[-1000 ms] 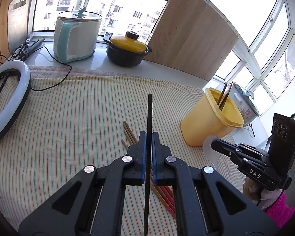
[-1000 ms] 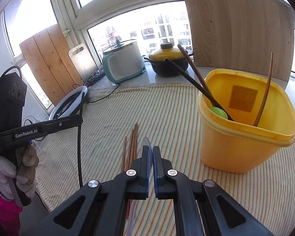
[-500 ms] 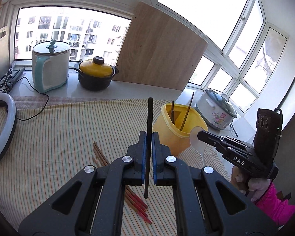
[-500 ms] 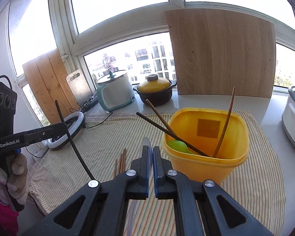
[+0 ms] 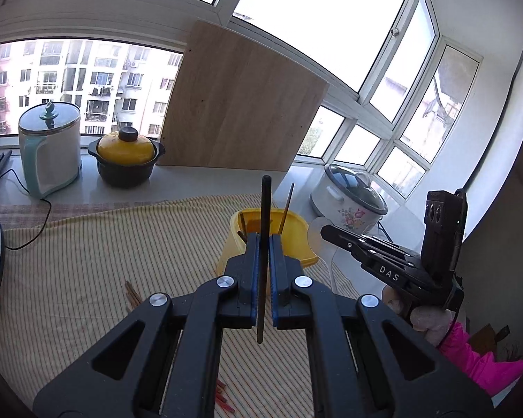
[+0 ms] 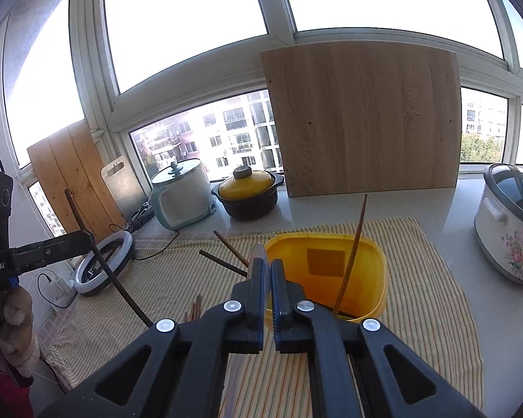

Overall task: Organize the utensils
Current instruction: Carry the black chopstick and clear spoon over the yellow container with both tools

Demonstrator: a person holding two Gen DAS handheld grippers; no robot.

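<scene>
L gripper (image 5: 264, 244) pinching black chopstick (image 5: 264, 216), axis near upright; yellow bin (image 5: 296, 223) just ahead/below; R gripper (image 6: 268, 268) clamped on clear spoon (image 6: 258, 254), equally near bin.

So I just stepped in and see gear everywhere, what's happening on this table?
A person is sorting utensils with a handheld gripper in each hand. The left gripper is shut on a black chopstick, held upright above the striped cloth. The right gripper is shut on a translucent spoon. Both hover near the yellow bin, which already holds some chopsticks. More chopsticks lie on the cloth.
</scene>
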